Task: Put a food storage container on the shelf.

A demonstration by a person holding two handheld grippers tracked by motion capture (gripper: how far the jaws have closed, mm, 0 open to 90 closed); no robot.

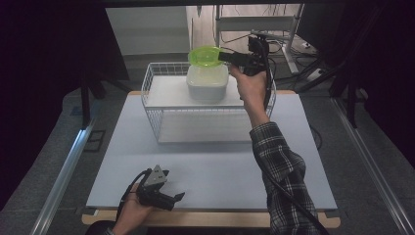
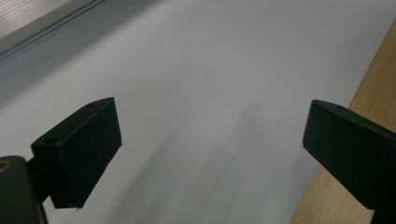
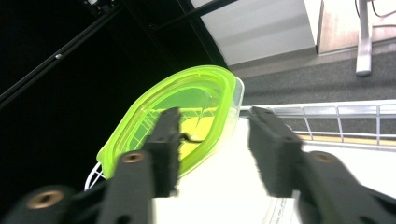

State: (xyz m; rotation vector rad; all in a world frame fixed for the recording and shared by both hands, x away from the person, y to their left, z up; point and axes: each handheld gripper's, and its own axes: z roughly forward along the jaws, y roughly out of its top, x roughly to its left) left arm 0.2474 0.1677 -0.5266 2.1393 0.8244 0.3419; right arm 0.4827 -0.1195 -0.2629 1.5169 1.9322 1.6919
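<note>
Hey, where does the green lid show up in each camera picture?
High view: green lid top centre, over the white tub.
Left gripper view: not in it.
Right gripper view: green lid centre, beyond the jaws.
Shared landmark: wire basket.

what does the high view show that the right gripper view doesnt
High view alone: the person's left claw resting open on the white table mat, the plaid sleeve, and the whole wire basket with the white container in it. Right gripper view alone: a close look along the right claw, its jaws apart, one lying over the green lid; whether it touches I cannot tell. Both share the green lid, right claw and basket rim.
</note>
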